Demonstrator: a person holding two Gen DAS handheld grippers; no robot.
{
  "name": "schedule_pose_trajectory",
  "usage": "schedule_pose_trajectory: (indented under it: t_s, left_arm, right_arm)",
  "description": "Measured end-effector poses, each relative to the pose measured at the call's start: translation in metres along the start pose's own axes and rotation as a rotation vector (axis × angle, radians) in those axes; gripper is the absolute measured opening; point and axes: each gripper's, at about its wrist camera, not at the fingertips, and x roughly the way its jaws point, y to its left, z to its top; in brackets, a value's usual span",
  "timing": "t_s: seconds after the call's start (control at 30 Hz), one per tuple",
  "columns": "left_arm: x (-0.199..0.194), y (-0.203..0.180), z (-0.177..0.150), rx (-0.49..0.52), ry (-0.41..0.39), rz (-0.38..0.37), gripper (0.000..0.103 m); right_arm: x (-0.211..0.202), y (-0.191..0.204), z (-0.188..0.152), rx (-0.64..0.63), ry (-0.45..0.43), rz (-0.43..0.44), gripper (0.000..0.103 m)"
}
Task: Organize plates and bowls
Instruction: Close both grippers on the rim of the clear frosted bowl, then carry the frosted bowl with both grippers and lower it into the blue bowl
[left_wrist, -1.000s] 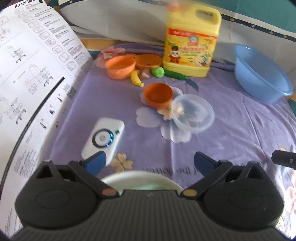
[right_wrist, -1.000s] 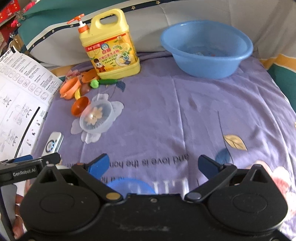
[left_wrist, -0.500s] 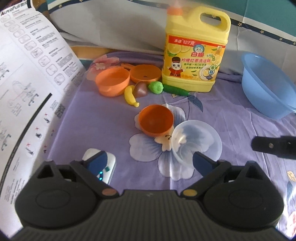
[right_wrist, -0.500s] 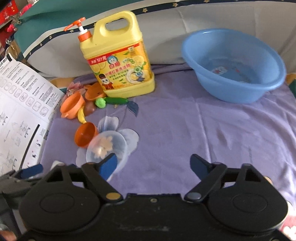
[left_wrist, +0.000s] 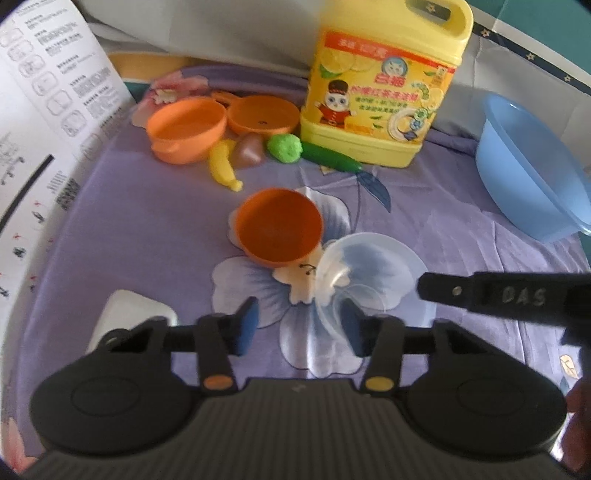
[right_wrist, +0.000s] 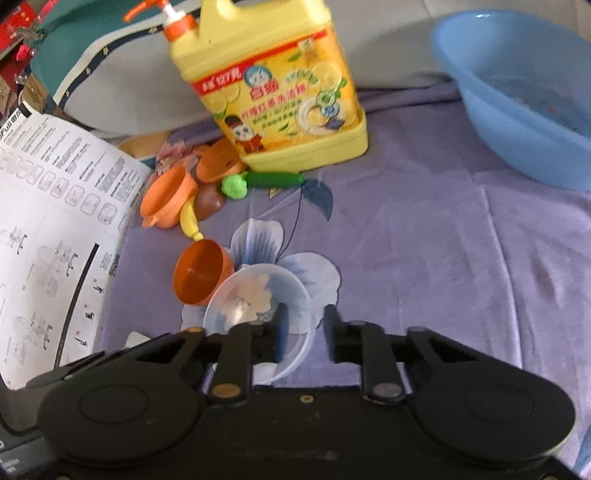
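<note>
We see both tongs just closing: left tongs half apart, empty; right tongs narrow, astride the one clear bowl's rim, grip uncertain. Beside it, one orange bowl.

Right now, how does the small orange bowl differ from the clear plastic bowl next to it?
The orange bowl is opaque; the clear bowl lets the flower print of the cloth show through. The orange bowl looks smaller across than the clear bowl. The orange bowl lies farther from both grippers; the clear bowl lies right at their fingertips. Both are round, tipped on their sides, and touch each other on the purple cloth.
</note>
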Motion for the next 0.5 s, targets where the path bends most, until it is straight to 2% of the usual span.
schedule_pose_trajectory:
  t_s: [0.03,0.1,0.17,0.5]
  left_arm:
    - [0.002,-0.001,0.0,0.003,0.007,-0.006,0.035]
    - [0.004,-0.003,0.0,0.006,0.018,-0.021,0.02]
    - [0.006,-0.005,-0.001,0.011,0.026,-0.04,0.015]
    - [-0.008,-0.013,-0.006,0.032,0.021,-0.037,0.015]
  right_arm:
    - [0.001,0.001,-0.002,-0.002,0.001,0.0,0.011]
    - [0.004,0.003,-0.003,-0.009,0.004,0.005,0.006]
    - [0.005,0.002,-0.004,-0.009,0.011,0.012,0.006]
    - [-0.008,-0.002,-0.013,0.005,0.016,0.01,0.006]
